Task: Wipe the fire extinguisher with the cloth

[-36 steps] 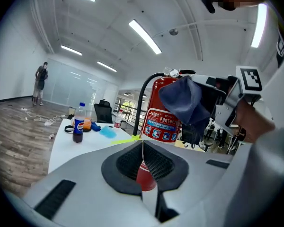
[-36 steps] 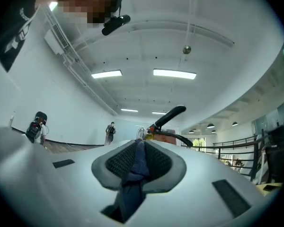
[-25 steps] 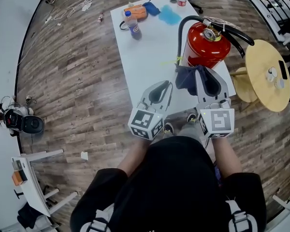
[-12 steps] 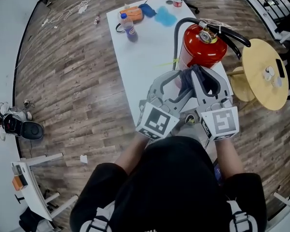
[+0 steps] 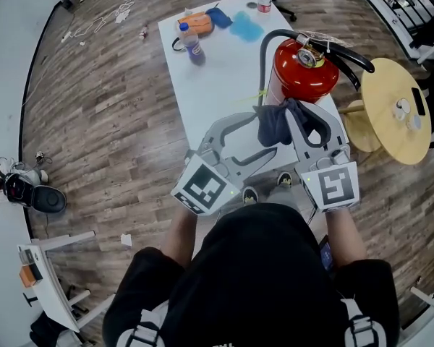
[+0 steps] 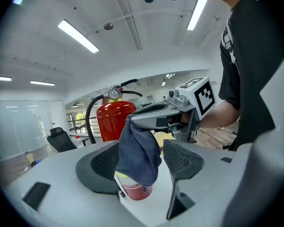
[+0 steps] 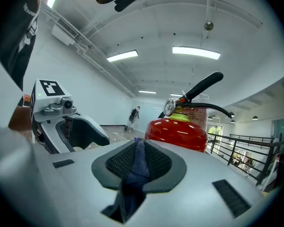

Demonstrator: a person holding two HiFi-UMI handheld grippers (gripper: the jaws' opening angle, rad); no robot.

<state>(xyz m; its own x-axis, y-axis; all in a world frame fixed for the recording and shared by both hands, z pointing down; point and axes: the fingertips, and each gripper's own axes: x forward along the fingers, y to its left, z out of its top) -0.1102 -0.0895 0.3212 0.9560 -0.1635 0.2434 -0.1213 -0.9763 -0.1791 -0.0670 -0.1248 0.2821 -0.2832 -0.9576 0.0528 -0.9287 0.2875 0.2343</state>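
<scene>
The white table [image 5: 202,85] carries the fire extinguisher [image 5: 304,67], which stands upright at the table's near right end. Its hose curves over the left of the red tank and its black handle points away to the right.

Both grippers are on the person's side of the extinguisher. The left gripper [image 5: 260,137] reaches in from the extinguisher's near left. Its jaws have just been opening and now stand spread wide. The cloth hangs down between them, but neither pad presses on it. The right gripper [image 7: 139,162] points level at the red tank from close in front, its jaws pressed together on a fold of the cloth.

The dark blue-grey cloth [image 5: 275,125] dangles in a loose bunch from that pinch, just in front of the tank's lower side. Whether it touches the red surface cannot be told.

Wiping itself looks not yet under way; this reads as the set-up step, with the cloth being arranged between the two grippers. The next move probably calls for carrying the pinched cloth onto the tank wall and pressing it flat enough to rub. The hose and handle need to be kept clear. The left gripper could close on the hanging end to spread it.
</scene>
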